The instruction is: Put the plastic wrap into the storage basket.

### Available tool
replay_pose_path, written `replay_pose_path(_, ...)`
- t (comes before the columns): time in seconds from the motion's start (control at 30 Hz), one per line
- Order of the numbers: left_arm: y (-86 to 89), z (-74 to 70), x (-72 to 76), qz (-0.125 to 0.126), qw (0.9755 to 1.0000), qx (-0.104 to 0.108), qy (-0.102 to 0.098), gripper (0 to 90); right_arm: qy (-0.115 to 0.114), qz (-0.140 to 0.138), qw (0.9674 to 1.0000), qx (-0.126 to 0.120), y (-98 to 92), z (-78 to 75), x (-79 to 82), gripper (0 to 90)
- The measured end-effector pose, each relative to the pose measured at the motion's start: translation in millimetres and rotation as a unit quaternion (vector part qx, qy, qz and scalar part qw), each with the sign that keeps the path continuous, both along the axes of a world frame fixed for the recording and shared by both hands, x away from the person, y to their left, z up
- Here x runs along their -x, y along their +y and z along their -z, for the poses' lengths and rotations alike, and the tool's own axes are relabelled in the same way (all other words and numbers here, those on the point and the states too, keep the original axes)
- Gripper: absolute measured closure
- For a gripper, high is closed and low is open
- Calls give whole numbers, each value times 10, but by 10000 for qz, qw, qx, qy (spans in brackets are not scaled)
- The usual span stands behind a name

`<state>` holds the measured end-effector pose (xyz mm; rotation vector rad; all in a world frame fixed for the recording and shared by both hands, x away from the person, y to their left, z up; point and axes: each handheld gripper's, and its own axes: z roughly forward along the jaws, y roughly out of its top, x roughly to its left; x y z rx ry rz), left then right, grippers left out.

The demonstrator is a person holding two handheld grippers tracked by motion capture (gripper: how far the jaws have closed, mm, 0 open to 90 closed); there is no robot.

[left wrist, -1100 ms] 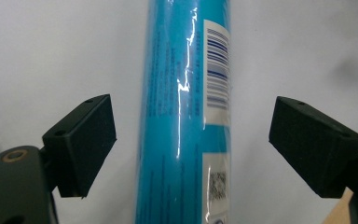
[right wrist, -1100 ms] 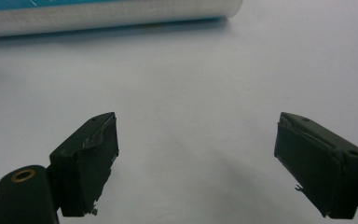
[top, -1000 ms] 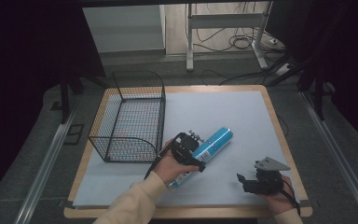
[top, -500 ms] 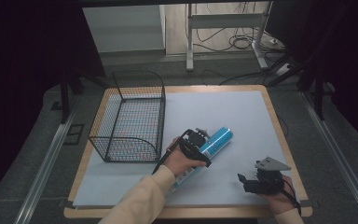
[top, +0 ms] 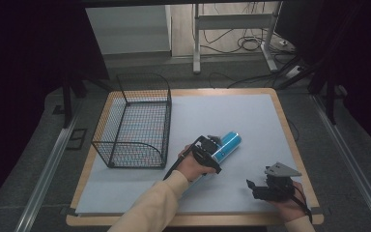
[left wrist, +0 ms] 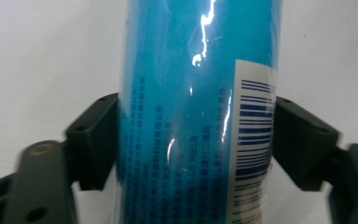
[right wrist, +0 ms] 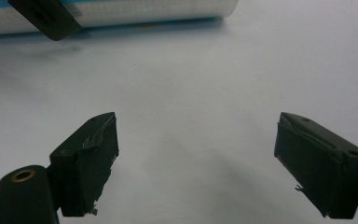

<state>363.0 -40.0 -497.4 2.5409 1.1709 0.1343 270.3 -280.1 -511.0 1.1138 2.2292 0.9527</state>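
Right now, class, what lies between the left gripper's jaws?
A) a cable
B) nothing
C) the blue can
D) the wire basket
C: in the left gripper view both black pads sit against the sides of the blue can, which lies on the table; the jaws of the left gripper have just been closing.

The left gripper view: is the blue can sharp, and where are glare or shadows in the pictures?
Left gripper view: blue can soft, print blurred, white glare streaks. Right gripper view: faint shadow on the white sheet, fingers sharp. High view: table lit, surroundings dark.

Glossy blue tube (left wrist: 196, 112), white barcode label, apparently black mesh basket (top: 134, 123)
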Motion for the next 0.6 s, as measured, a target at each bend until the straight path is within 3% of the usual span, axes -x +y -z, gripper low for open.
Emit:
replay_pose_path(0.03, -2, 4, 0, -11, 10000, -16, -26, 289, 2, 7, 10000, 5, 0, 1, 0, 140)
replay_pose_path(0.33, 44, -11, -65, 0, 9997, 60, 249, 299, -46, 24, 10000, 21, 2, -8, 6, 141)
replay_pose_path(0.6, 27, -53, -110, 63, 9987, -82, 494, 309, -124, 78, 9999, 6, -16, -32, 1, 145)
